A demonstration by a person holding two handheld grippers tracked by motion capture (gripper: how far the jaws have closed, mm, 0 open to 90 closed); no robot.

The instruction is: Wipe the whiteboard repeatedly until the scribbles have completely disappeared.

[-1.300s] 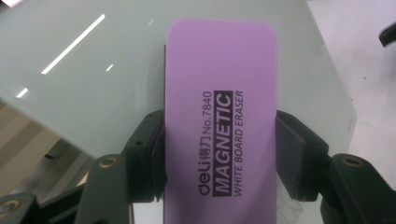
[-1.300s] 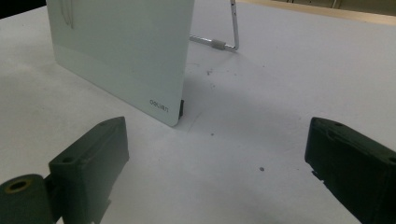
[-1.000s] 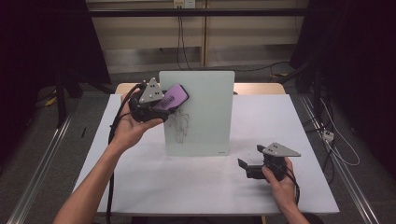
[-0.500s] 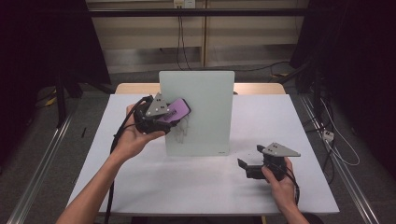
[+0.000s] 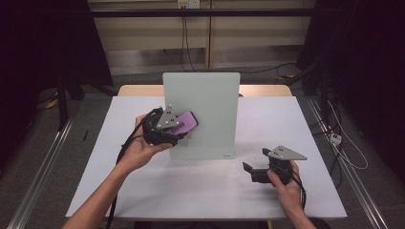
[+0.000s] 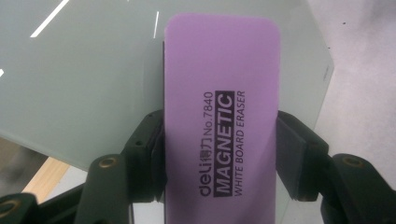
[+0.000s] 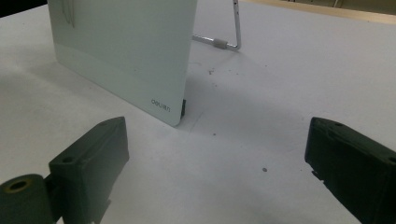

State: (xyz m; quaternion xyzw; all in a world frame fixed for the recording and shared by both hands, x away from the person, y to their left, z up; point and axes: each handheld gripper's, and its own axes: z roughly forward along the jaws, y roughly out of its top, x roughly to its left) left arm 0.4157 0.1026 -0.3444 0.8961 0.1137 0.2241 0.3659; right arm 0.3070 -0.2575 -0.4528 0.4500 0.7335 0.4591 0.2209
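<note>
A pale green glass whiteboard [image 5: 205, 112] stands upright on a wire stand [image 7: 229, 35] in the middle of the table. My left gripper [image 5: 184, 126] is shut on a purple magnetic whiteboard eraser [image 5: 185, 122], held flat against the board's lower left face. In the left gripper view the eraser [image 6: 219, 121] sits clamped between both black jaws, with the board [image 6: 74, 79] behind it. My right gripper [image 5: 253, 171] rests open on the table near the front right, pointing at the board's lower right corner [image 7: 170, 109]; nothing is between its jaws.
A white table top [image 5: 143, 191] covers a wooden table. Faint marker strokes [image 7: 70, 11] show on the board's lower left. Cables trail from both grippers toward the front edge. Dark curtains and floor rails flank the table.
My left gripper has carried the eraser down and to the right across the board's left side. The right gripper has stayed where it was.
</note>
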